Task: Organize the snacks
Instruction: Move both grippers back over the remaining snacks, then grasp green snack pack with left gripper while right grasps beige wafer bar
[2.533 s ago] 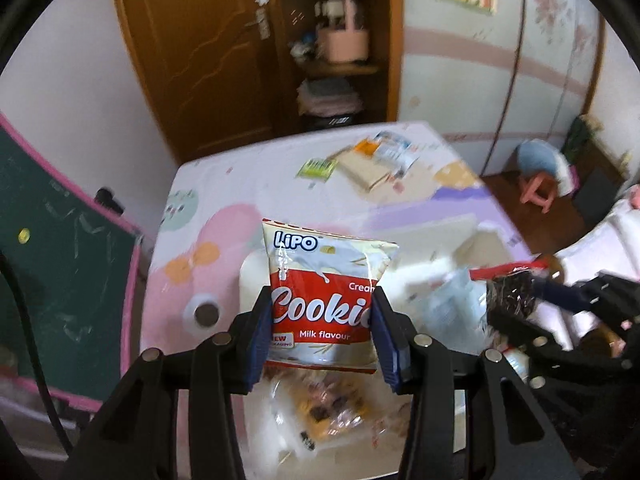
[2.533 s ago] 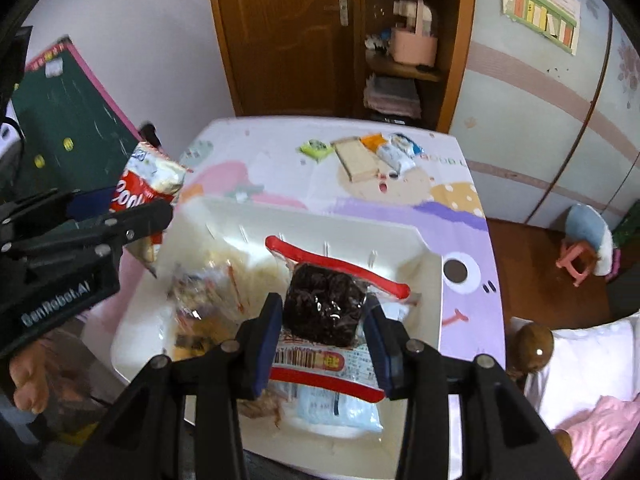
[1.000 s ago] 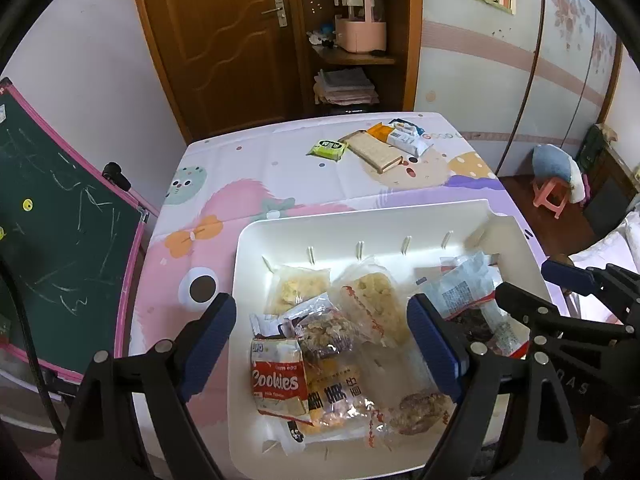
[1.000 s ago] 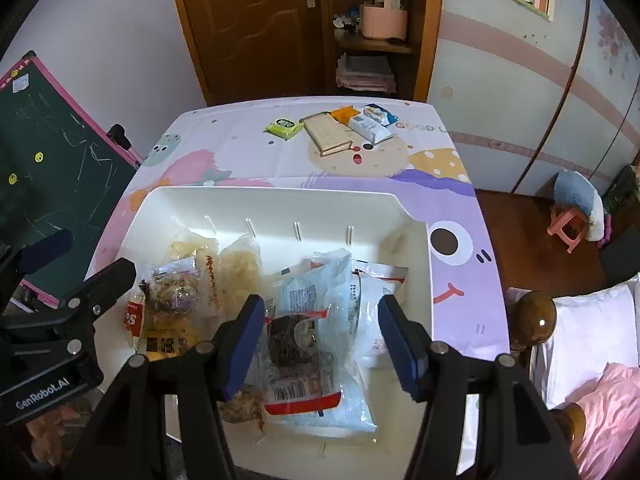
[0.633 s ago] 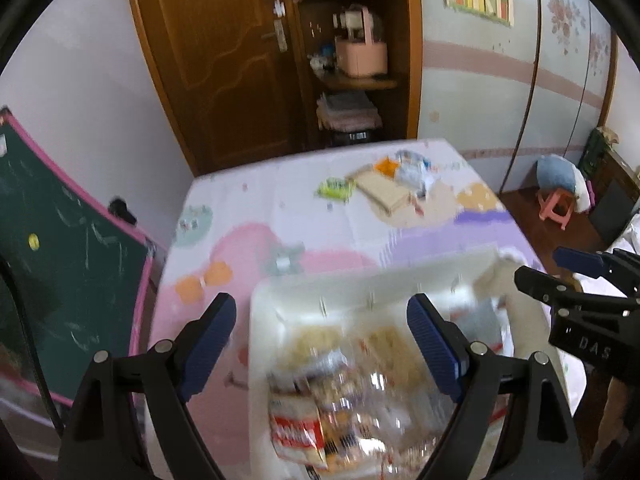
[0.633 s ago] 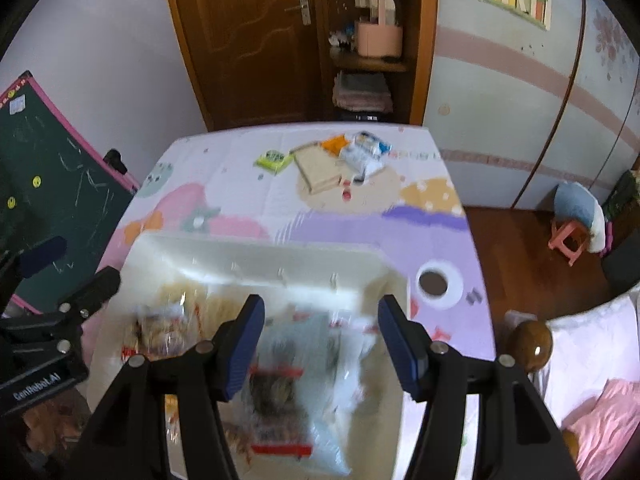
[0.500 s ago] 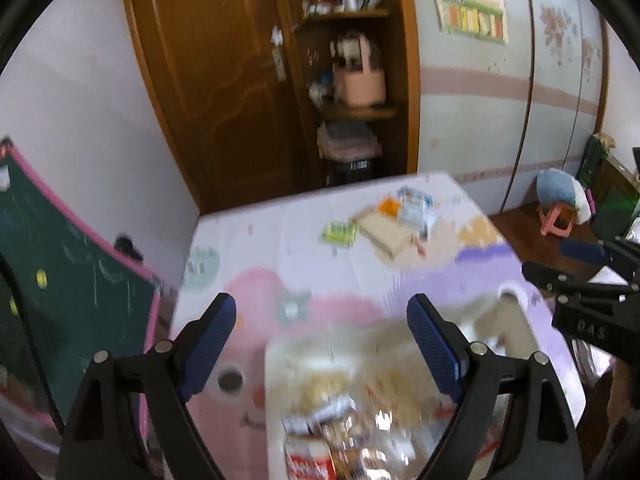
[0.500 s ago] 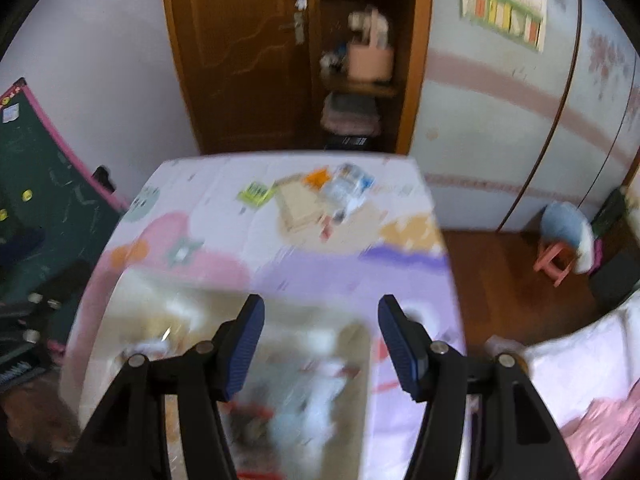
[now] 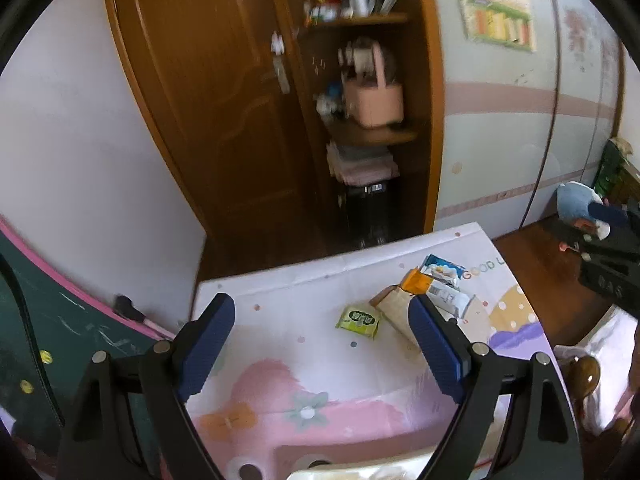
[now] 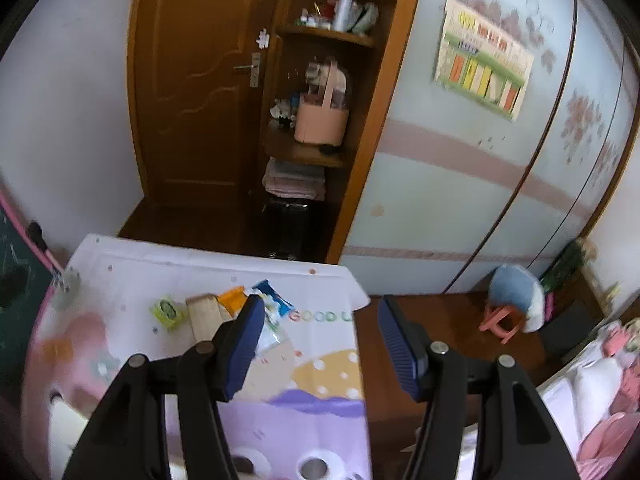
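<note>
Both grippers are open and empty, raised above the table. My left gripper [image 9: 320, 344] points at the table's far end, where a green packet [image 9: 359, 321], a tan box [image 9: 394, 310], an orange packet [image 9: 416, 281] and blue-white packets [image 9: 442, 276] lie. The white tray's rim [image 9: 360, 473] just shows at the bottom edge. My right gripper [image 10: 320, 340] is over the table's far right corner; the same green packet [image 10: 167, 312], tan box [image 10: 204, 314] and blue-white packets [image 10: 274, 306] lie left of it.
The table [image 9: 280, 360] has a pink and purple cartoon cover. A wooden door [image 10: 192, 80] and shelf unit [image 10: 320, 120] stand behind it. A chalkboard [image 9: 48, 340] is at the left. A small stool [image 10: 508, 312] stands on the floor at right. The right gripper's body [image 9: 608, 264] shows in the left view.
Both grippers let go of their snack packs into the tray, opened, then rose and tilted up towards the far end; the tray has dropped almost out of view.
</note>
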